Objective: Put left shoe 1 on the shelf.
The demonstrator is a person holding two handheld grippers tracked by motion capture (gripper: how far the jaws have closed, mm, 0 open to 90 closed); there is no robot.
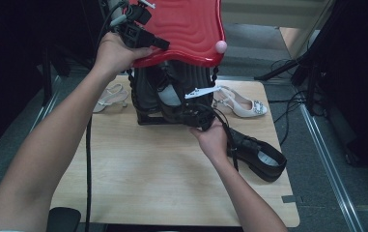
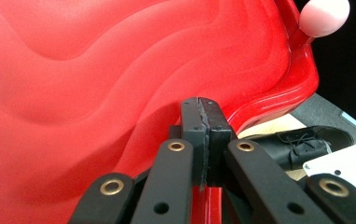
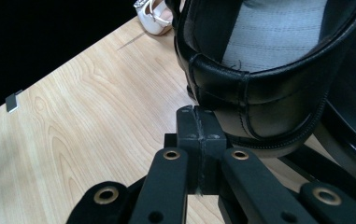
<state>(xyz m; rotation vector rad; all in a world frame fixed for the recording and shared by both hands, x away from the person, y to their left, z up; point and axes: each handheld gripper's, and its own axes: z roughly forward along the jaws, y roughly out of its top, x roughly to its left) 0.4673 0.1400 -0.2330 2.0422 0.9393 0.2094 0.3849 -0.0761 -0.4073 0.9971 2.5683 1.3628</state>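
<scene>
**Lid up, shoe going into the rack**

The left claw (image 1: 158, 43) was clamped on the rim of the red lid (image 1: 186, 26), holding it raised. Below it, the right claw (image 3: 200, 122) had its jaws pressed together on nothing, nudging the heel of the black shoe (image 3: 259, 88) just ahead of it. Best pushed slowly and squarely while the lid stayed steady; the other black shoe (image 1: 256, 153) waited on the tabletop (image 1: 148, 169).

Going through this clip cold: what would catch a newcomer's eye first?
The glossy red wavy lid, raised at the table's far edge with the left tongs at its rim, dominates. Beneath it, a black shoe sits in a dark box, the right tongs shut against its heel. Another black shoe and white heeled sandals lie on the wooden table.
</scene>
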